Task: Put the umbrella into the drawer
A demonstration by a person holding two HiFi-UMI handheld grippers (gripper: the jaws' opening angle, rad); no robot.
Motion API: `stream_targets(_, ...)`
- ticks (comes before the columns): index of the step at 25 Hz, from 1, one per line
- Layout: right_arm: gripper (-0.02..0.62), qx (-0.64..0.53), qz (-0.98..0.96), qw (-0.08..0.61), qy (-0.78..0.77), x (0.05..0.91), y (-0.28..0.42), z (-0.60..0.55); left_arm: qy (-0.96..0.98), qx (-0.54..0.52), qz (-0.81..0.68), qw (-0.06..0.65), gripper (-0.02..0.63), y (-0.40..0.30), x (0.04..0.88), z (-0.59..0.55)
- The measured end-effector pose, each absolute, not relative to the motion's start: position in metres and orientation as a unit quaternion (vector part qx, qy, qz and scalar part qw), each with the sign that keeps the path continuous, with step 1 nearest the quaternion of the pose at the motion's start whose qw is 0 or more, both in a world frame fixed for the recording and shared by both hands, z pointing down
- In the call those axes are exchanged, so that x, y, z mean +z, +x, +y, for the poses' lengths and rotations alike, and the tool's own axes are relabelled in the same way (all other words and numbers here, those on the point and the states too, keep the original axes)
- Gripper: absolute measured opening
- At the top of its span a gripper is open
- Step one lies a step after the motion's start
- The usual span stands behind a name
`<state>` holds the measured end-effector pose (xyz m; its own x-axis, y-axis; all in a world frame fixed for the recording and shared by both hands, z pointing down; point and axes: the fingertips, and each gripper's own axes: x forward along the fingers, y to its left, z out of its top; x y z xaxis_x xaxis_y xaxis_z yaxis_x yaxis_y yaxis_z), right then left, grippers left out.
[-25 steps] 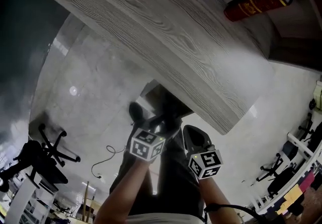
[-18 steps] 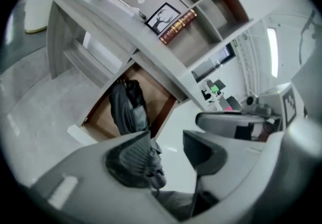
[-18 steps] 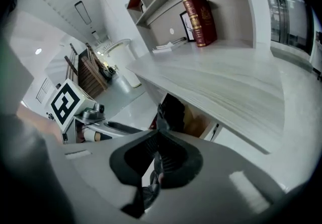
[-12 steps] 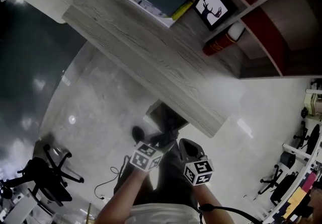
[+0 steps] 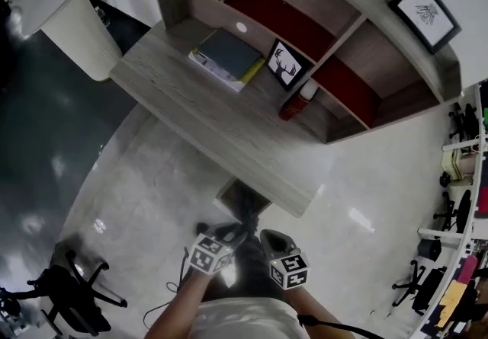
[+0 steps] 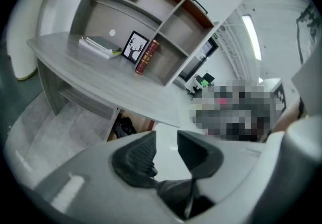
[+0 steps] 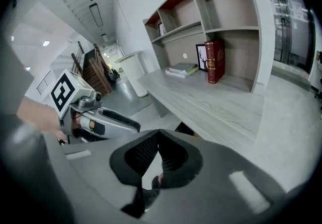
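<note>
1. A grey wood-grain desk (image 5: 221,116) is seen against a white wall, topped by a shelving unit (image 5: 335,40) whose compartments are backed in red.
2. On the desk, a stack of books (image 5: 226,57) lies flat; just beside it a framed deer picture (image 5: 285,65) is propped upright, and next to that a red book (image 6: 147,57) stands on end.
3. A second framed picture (image 5: 425,2) is hung on the wall above the shelving.
4. The floor (image 5: 137,185) is laid in pale glossy tiles; a black office chair (image 5: 76,303) is parked well apart from the desk, and a white rounded column (image 5: 69,2) rises near the desk's far end.
5. Below the desk's near edge an open drawer (image 5: 226,194) is visible, and a dark bundle – the umbrella (image 6: 123,128), as far as can be made out – lies inside it.
6. The left gripper (image 6: 166,140) is held above the floor in front of the desk with its jaws closing; a clear gap is left between them and nothing is gripped.
7. The right gripper (image 7: 157,135) is held just beside it, with the jaw tips pressed together on nothing.
</note>
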<state>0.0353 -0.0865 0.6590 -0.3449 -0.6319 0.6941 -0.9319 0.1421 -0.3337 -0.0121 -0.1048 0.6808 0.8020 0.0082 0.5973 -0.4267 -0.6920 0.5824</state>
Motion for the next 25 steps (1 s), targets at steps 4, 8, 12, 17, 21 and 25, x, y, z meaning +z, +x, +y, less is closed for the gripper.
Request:
stream_targets(4, 0.005, 0.365, -0.74, 0.197, 0.529, 0.627, 0.017, -0.084, 0.883, 0.284, -0.116, 0.356, 0.098, -0.023, 0.641, -0.093)
stream_targets(8, 0.005, 0.36, -0.74, 0.177, 0.54, 0.598, 0.013, -0.077, 0.892, 0.272, -0.108, 0.345, 0.083, -0.027, 0.607, -0.075)
stream_targets(12, 0.005, 0.352, -0.741, 0.176, 0.544, 0.582, -0.001, -0.057, 0.897, 0.272, -0.104, 0.332, 0.067, -0.042, 0.586, -0.053)
stream_targets(17, 0.005, 0.339, -0.738, 0.175, 0.556, 0.568, -0.011, -0.047, 0.907, 0.262, -0.12, 0.307, 0.047, -0.068, 0.568, -0.061)
stream_targets(21, 0.005, 0.34, -0.726, 0.165, 0.574, 0.554, -0.016, -0.03, 0.913, 0.251, -0.141, 0.289, 0.005, -0.09, 0.551, -0.062)
stream_targets(25, 0.005, 0.337, -0.721, 0.168, 0.582, 0.553, -0.027, -0.017, 0.915, 0.245, -0.142, 0.287, 0.004, -0.108, 0.545, -0.059)
